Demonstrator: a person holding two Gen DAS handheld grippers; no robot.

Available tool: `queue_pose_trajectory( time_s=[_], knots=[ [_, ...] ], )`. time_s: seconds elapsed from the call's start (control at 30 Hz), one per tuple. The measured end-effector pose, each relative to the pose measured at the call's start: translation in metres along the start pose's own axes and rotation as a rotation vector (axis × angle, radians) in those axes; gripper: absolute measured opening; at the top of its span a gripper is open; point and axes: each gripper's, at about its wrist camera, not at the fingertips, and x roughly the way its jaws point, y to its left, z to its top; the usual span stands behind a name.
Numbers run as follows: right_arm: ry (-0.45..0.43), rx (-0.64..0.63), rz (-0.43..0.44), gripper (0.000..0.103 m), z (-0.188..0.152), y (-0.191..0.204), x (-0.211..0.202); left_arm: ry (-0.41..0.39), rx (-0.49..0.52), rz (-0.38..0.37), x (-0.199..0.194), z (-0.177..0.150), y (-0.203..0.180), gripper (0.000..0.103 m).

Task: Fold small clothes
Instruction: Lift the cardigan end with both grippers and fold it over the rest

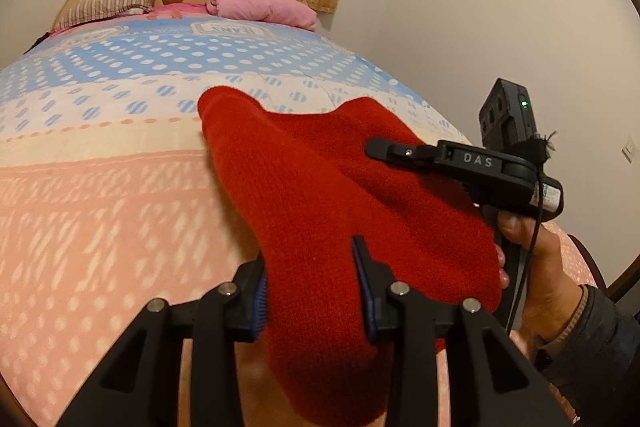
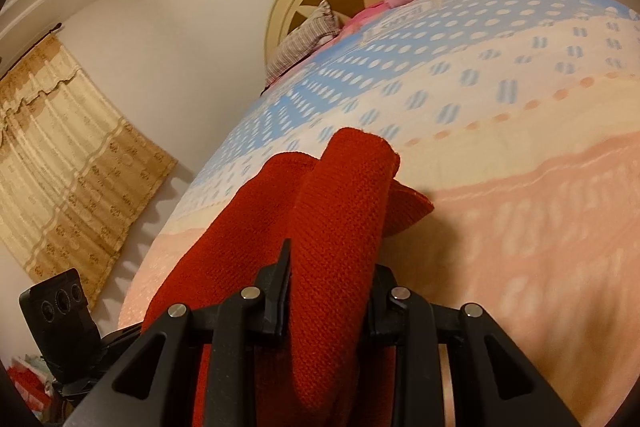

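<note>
Now my left tool (image 1: 312, 291) grips the red knit cloth (image 1: 320, 187) and my right tool (image 2: 330, 287) is closed on a folded edge of it, w/ the cloth over the bed (image 1: 100, 207). The far corners point to the pillows (image 1: 260, 5). Bedspread around is flat, wall (image 1: 460, 7) near the right side.

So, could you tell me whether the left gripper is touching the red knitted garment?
Touching. The left wrist view shows the left gripper with both pads pressed against the red knitted garment, which bunches between them.
</note>
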Motion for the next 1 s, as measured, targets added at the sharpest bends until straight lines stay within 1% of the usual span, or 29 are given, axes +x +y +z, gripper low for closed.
queue_pose_trajectory(
  time_s=[0.27,0.47,0.67,1.0],
  knots=[
    [0.037,-0.027,0.064,0.028,-0.020,0.041,0.021,-0.018,-0.048,0.038,-0.034,-0.014,0.022,0.037],
    [0.064,-0.044,0.104,0.028,-0.033,0.068,0.041,-0.005,-0.074,0.091,-0.049,-0.026,0.035,0.037],
    [0.095,-0.062,0.143,0.028,-0.044,0.090,0.058,-0.032,-0.083,0.123,-0.071,-0.039,0.045,0.037],
    [0.153,-0.108,0.215,0.028,-0.059,0.135,0.088,-0.082,-0.136,0.186,-0.110,-0.058,0.067,0.037]
  ],
)
